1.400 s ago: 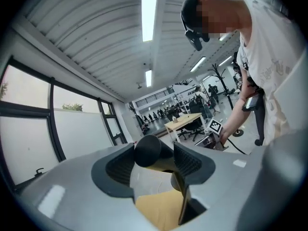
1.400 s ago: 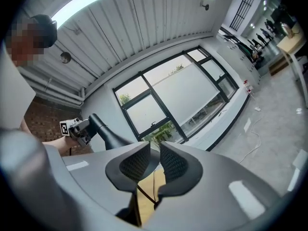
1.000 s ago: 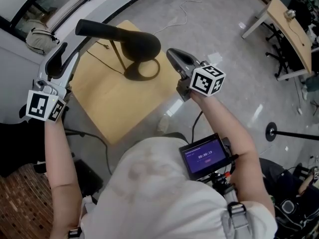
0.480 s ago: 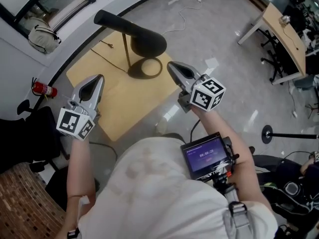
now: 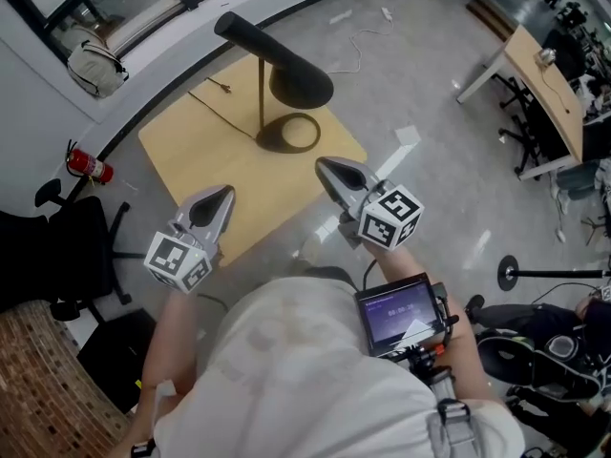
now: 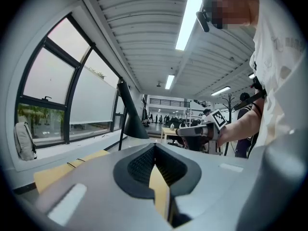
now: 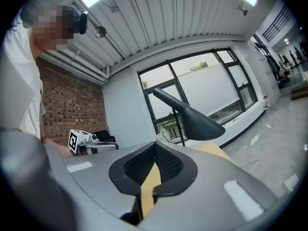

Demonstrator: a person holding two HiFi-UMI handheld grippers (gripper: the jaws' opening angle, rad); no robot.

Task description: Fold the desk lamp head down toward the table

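Left tool (image 5: 225, 193) and right tool (image 5: 322, 165) closed, empty; their own views hide the lamp (image 5: 298, 86) foot.

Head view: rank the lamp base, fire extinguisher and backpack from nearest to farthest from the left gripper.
From the left gripper:
1. Lamp base, ahead of it on the table.
2. Fire extinguisher, off to the left, beyond the table's edge.
3. Backpack, farthest, at the upper left.
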